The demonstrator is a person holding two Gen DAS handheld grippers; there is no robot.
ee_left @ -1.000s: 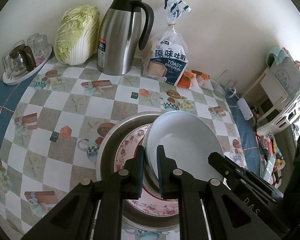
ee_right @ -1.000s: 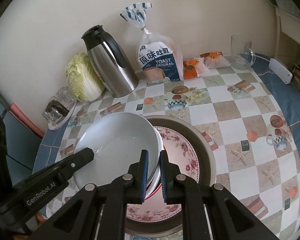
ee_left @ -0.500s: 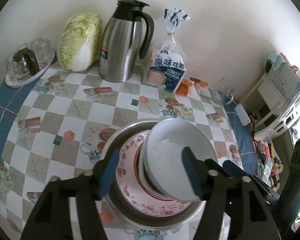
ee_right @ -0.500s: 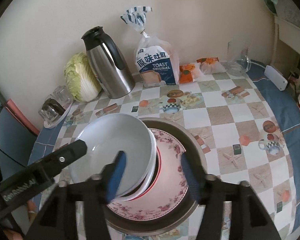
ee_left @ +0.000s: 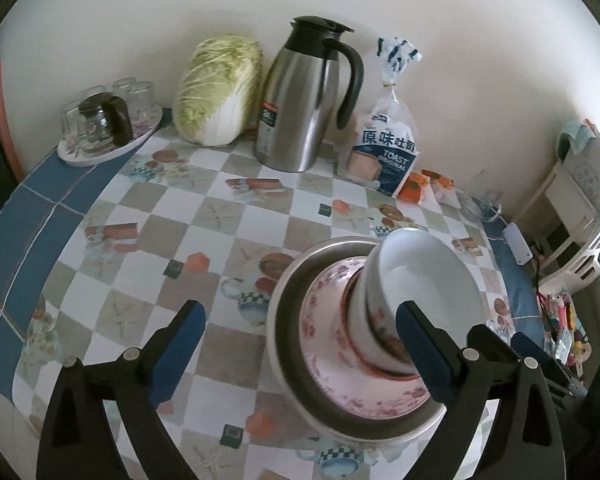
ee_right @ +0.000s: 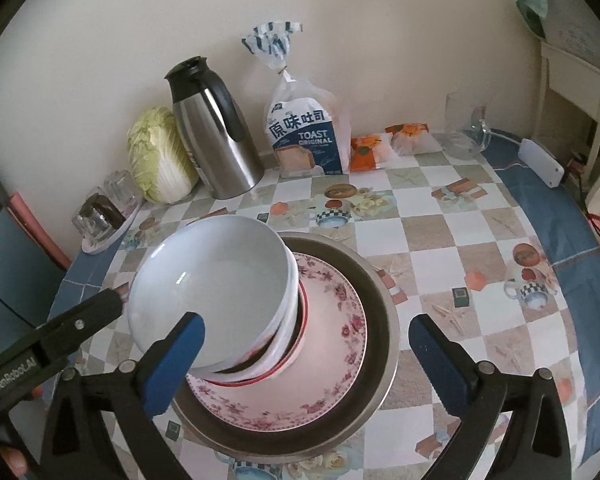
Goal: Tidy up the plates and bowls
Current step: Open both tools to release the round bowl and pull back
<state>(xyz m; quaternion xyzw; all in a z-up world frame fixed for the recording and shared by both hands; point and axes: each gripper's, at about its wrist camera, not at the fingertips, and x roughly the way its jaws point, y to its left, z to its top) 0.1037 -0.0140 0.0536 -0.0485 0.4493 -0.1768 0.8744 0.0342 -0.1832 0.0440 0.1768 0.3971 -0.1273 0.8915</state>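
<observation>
A white bowl (ee_left: 428, 276) (ee_right: 208, 276) sits tilted on top of a stack of bowls. The stack stands on a pink floral plate (ee_left: 320, 344) (ee_right: 340, 320) inside a round metal basin (ee_left: 292, 288) (ee_right: 384, 312). My left gripper (ee_left: 298, 312) is to the left of the stack, its jaws still opening. Its right fingertip (ee_left: 410, 320) is close beside the bowls without pressing on them. My right gripper (ee_right: 306, 322) straddles the plate, jaws also opening wide. Its left fingertip (ee_right: 190, 328) is in front of the bowl's near wall and grips nothing.
Along the wall stand a cabbage (ee_left: 216, 88), a steel thermos jug (ee_left: 304, 100), a bag of toast (ee_left: 384, 152) and orange packets (ee_right: 366, 152). A tray of glasses (ee_left: 100, 128) is far left. A glass jug (ee_right: 466, 132) and a white power strip (ee_right: 540, 160) are at right.
Both grippers were shut on the white bowl's rim. They have let go and spread wide. The left gripper has drawn back to the left, and the bowl rests on the stack.
</observation>
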